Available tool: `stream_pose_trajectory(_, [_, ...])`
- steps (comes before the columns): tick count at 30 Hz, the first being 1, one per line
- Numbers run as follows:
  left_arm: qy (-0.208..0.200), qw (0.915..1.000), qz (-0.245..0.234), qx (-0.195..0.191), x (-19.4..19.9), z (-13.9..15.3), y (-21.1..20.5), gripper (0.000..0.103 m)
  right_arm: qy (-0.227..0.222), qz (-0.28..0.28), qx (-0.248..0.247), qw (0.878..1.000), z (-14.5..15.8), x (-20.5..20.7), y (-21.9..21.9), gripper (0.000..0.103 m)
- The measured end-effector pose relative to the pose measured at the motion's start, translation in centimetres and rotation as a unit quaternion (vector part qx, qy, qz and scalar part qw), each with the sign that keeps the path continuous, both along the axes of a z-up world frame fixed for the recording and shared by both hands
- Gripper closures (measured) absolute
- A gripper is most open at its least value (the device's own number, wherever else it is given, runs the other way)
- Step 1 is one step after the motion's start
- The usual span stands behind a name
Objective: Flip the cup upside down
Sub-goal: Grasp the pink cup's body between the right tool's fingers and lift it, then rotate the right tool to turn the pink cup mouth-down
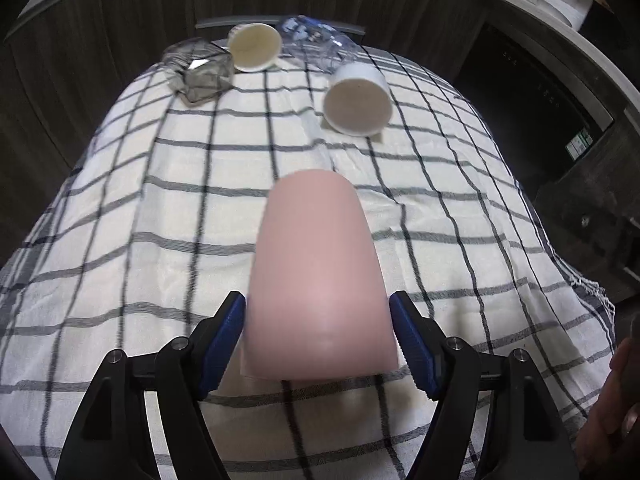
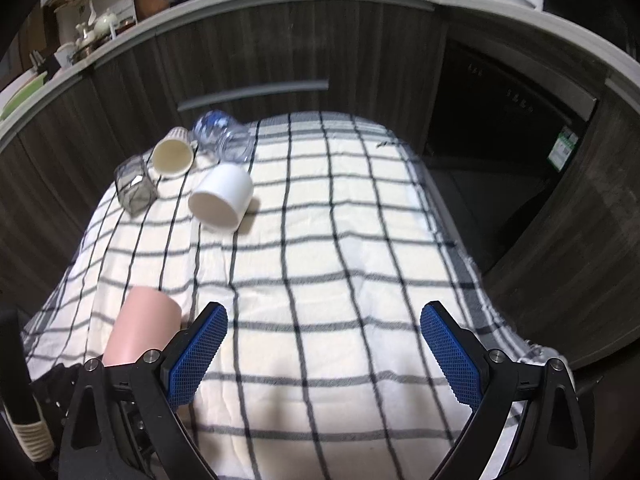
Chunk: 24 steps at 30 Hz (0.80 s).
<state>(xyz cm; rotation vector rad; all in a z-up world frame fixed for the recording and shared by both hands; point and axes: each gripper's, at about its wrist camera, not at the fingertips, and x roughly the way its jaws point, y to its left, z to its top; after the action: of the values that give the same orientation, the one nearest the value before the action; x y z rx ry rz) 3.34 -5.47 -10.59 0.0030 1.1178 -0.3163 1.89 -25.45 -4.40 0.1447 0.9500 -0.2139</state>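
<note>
A pink cup (image 1: pixel 316 276) is held between the blue pads of my left gripper (image 1: pixel 318 320), closed end pointing away, just above the checked cloth (image 1: pixel 140 200). The jaws press its sides near the rim end. In the right wrist view the pink cup (image 2: pixel 140 326) shows at lower left, slanted over the cloth. My right gripper (image 2: pixel 324 330) is open and empty above the near middle of the cloth.
At the far end lie a white cup (image 1: pixel 358 102) on its side, a cream ribbed cup (image 1: pixel 254 46) on its side, a clear plastic bottle (image 1: pixel 316 42) and a smoky glass (image 1: pixel 200 74). Dark cabinets (image 2: pixel 280 52) stand behind the table.
</note>
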Motion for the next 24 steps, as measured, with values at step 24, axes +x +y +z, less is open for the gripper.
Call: stream_pose_trajectory(24, [-0.081, 0.9855, 0.149, -0.011, 1.1, 6.1, 13.2, 0.009, 0.209, 0.134, 0.076, 0.966, -0.6, 9.8, 12.2, 0.006])
